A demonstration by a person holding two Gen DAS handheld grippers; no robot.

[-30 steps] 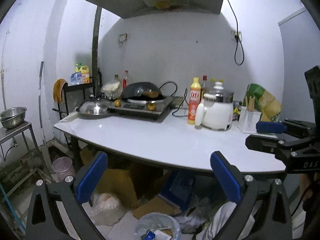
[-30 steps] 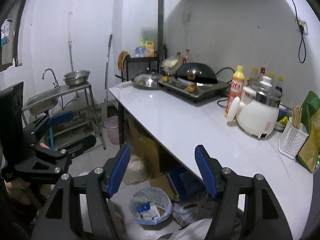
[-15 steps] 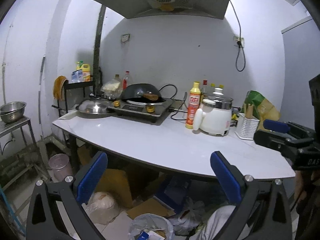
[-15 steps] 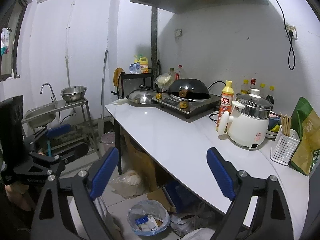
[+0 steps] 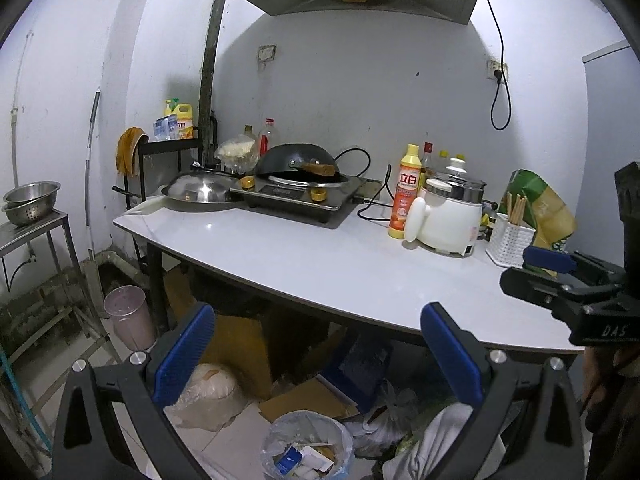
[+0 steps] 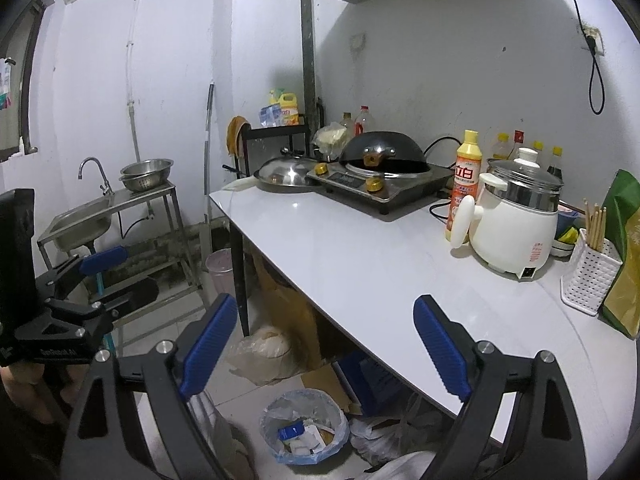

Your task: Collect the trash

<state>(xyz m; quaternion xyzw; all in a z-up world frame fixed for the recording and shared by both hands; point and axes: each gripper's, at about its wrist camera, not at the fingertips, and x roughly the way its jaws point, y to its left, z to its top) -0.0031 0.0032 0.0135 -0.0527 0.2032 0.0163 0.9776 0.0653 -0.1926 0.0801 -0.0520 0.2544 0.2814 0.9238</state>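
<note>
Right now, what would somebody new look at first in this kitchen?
Probably the black wok on the stove at the back of the white table, with the white rice cooker to its right. Then the bin of trash on the floor under the table.

The white surface point(image 6: 360, 256) carries a stove point(image 6: 380, 184) and lid point(image 6: 286, 174) at its far end, with a cooker point(image 6: 514, 232), bottle point(image 6: 464, 184) and chopstick basket point(image 6: 590, 274) along the wall edge.
</note>
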